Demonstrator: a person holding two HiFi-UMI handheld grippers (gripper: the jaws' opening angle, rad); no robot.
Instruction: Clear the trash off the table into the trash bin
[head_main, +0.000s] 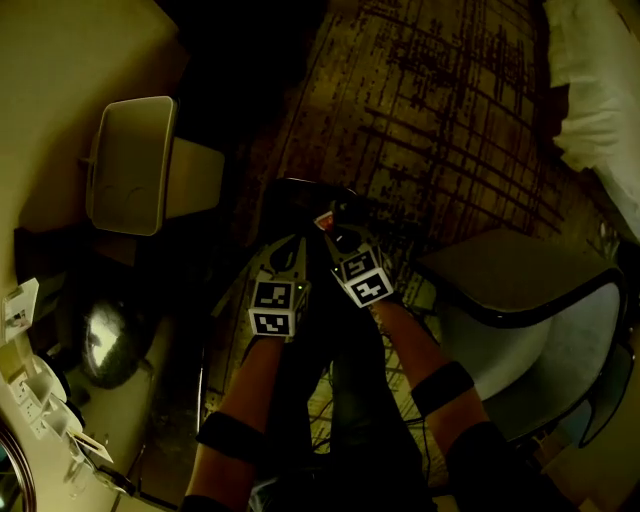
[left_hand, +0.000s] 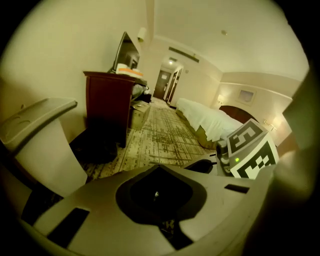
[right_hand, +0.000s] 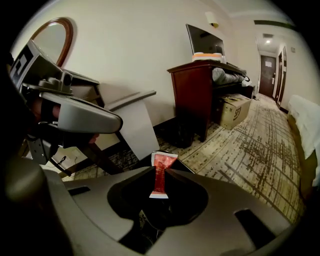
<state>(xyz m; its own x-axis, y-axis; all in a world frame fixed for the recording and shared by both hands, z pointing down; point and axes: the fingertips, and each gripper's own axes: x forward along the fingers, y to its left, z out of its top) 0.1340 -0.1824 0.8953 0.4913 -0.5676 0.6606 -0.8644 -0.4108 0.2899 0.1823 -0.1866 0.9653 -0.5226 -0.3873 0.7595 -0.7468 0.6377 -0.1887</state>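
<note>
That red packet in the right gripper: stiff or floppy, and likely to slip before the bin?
The red packet looks thin and flat, so it is probably light. It stands straight where the right gripper pinches it, suggesting some stiffness. Its wrapper looks smooth, so it may slip if the grip loosens.

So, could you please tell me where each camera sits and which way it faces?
Head view: on the person's head, looking steeply down at the carpet and bin; both forearms, the left hand-held gripper and the right hand-held gripper show.
Left gripper view: on the left hand-held gripper, along its shut jaws toward the bed; the right one shows at right.
Right gripper view: on the right hand-held gripper, along jaws pinching a red packet, toward the dresser; the left one shows at left.
Shared: all three show bin and carpet.
</note>
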